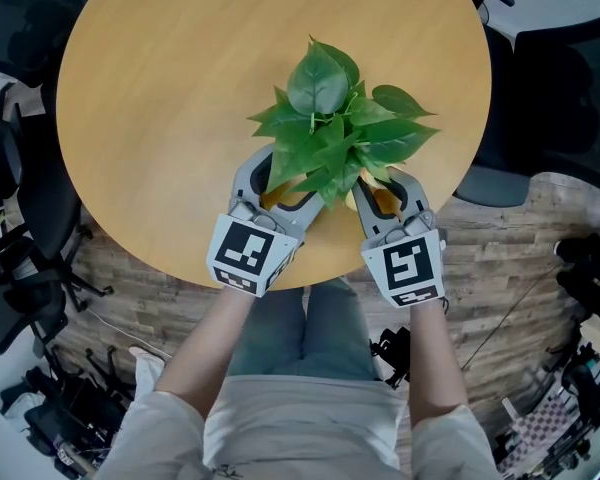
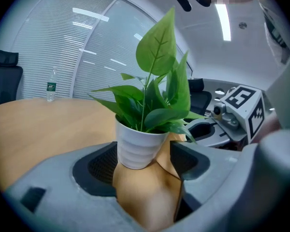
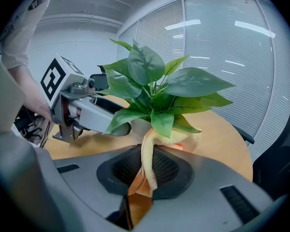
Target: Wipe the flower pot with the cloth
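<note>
Round table (image 1: 180, 118), ribbed pot (image 2: 134, 149), fuzzy cloth (image 3: 146, 166)

My left gripper (image 1: 278, 181) has its jaws apart and tips slightly downward. My right gripper (image 1: 387, 193), tilted steeper, pinches the cloth (image 3: 146, 166). Both forearms (image 1: 215, 338) reach forward, side by side.

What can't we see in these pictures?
- Head view: the leaves cover most of the flower pot.
- Right gripper view: the cloth and leaves hide most of the flower pot.
- Left gripper view: the label on the bottle is too small to read.
</note>
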Motion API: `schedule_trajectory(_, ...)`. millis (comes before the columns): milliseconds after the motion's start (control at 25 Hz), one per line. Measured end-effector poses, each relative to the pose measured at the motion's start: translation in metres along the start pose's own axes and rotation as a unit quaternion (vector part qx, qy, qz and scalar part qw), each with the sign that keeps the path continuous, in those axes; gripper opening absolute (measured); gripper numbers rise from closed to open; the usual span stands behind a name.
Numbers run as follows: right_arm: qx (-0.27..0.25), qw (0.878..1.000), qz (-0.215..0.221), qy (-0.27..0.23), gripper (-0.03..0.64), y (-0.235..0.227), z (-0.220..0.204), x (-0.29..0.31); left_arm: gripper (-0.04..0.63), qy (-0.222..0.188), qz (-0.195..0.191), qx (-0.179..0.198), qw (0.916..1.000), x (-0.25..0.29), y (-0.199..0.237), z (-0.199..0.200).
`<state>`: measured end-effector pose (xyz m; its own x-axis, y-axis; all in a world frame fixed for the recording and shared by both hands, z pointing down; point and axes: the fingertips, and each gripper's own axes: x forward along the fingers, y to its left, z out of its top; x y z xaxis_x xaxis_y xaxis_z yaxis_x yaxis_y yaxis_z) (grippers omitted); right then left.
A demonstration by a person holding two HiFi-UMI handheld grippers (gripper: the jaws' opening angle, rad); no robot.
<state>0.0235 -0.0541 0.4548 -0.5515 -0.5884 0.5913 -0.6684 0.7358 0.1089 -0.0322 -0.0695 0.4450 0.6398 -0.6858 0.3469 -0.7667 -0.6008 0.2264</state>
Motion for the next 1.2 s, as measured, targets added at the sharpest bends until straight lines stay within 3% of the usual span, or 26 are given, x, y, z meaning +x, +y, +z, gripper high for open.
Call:
schedule_trajectory(200,0.0,1.0,0.003,0.001,0.057,-0.003,-0.002,0.001,0.348,0.021,-0.098,0.067,0.9927,0.001,0.008,0.0)
schedule_trajectory(400,-0.001,1.0,0.005,0.002,0.057,-0.003,-0.002,0.0,0.365,0.013,-0.19,0.108,0.9758,0.003,0.014,0.013)
schedule_trajectory(560,-0.003,1.0,0.007,0.004,0.057,-0.001,-0.003,-0.001,0.394,0.019,-0.241,0.131,0.9615,0.008,0.012,0.015)
schedule_trajectory(800,0.0,1.0,0.005,0.002,0.057,-0.002,-0.001,-0.002,0.42,0.016,-0.276,0.135,0.9517,0.017,0.008,0.022)
schedule_trajectory(1040,0.001,1.0,0.005,0.005,0.057,-0.001,-0.003,-0.002,0.419,0.015,-0.27,0.131,0.9537,0.02,0.01,0.019)
schedule_trajectory(1200,0.009,1.0,-0.019,0.011,0.057,-0.02,-0.008,-0.006,0.417,0.016,-0.271,0.129,0.9538,0.021,0.01,0.018)
